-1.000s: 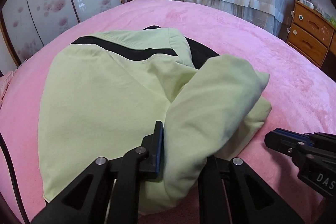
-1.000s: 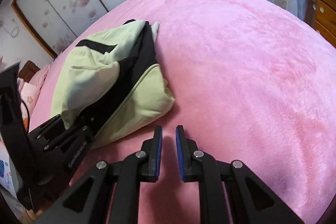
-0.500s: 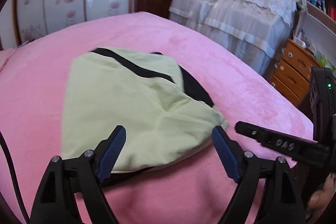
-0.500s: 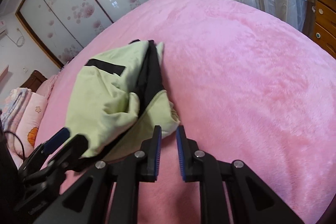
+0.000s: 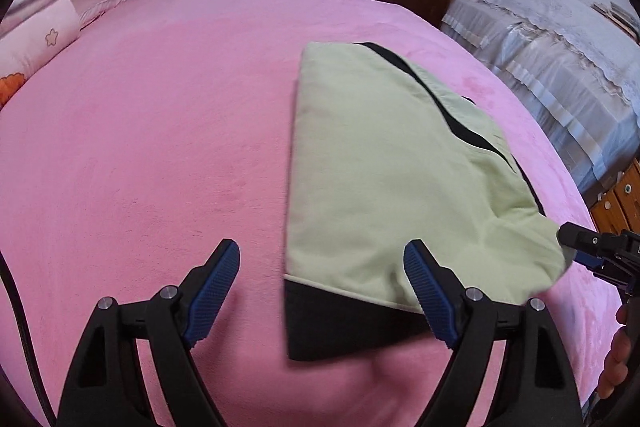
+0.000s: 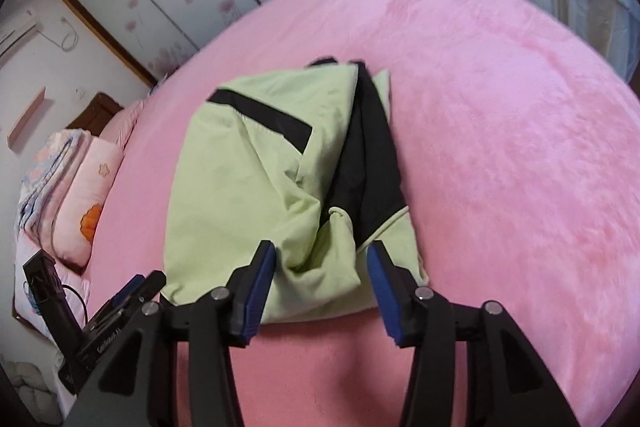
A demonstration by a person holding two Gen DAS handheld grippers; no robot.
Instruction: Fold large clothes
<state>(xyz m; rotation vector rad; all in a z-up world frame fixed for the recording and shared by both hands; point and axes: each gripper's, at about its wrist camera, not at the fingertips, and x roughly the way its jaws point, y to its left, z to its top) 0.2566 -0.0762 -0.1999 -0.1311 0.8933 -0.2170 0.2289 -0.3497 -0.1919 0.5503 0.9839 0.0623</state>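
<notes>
Not much to read here. In the right wrist view, pale lettering runs along the black body of the left claw [image 6: 138, 287] at the lower left, but it is blurred and too small to make out a single word. In the left wrist view, the right claw [image 5: 580, 251] pokes in from the right edge and no lettering shows on it. The pink pillow [image 5: 36, 31] carries only a small flower outline and an orange patch, pictures and not writing. No label, brand, number or sign can be read anywhere else.
</notes>
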